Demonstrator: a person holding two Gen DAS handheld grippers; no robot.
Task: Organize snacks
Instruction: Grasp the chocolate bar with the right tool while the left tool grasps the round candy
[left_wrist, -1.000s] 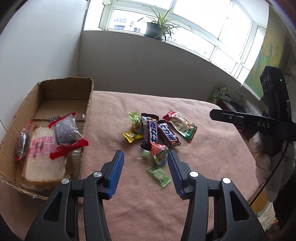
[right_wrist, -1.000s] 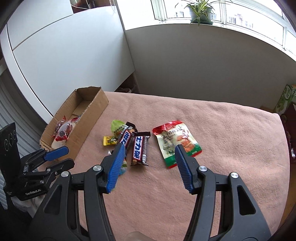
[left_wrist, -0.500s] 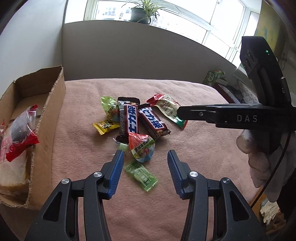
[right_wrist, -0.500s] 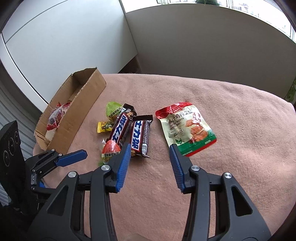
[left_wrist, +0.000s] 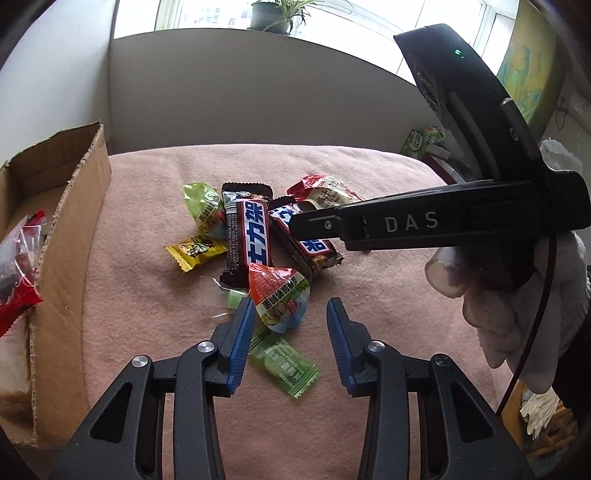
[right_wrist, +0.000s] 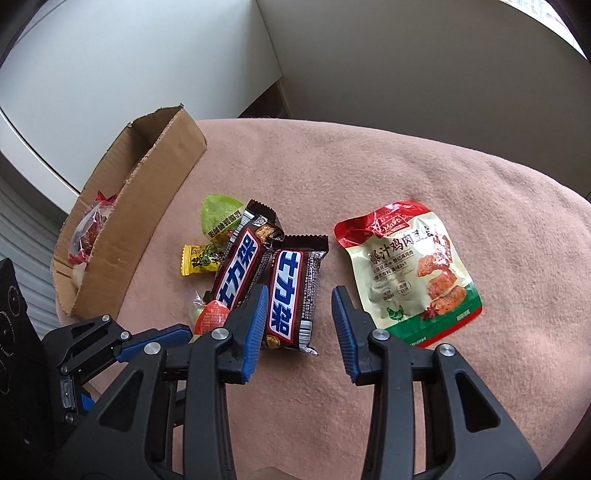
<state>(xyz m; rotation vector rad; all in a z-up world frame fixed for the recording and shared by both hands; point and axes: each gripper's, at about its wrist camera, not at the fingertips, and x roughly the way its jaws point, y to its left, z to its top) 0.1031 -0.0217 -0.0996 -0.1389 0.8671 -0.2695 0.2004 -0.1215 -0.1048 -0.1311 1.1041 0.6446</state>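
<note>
Pink-clothed surface (right_wrist: 369, 177) carries the snacks heaped near its middle, cardboard box (right_wrist: 162, 173) at its left edge, as the left gripper (left_wrist: 291, 308) straddles the red cone candy (left_wrist: 279, 295), right gripper (right_wrist: 299, 295) brackets a chocolate bar (right_wrist: 291, 291), both spread wide, seemingly lining up pickups.

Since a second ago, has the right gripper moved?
Yes. The right gripper has closed in on the snack pile, now straddling a chocolate bar, jaws open.

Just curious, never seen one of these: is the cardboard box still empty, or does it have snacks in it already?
Not empty. The cardboard box already holds a red-and-clear packet, with something pale beneath it.
</note>
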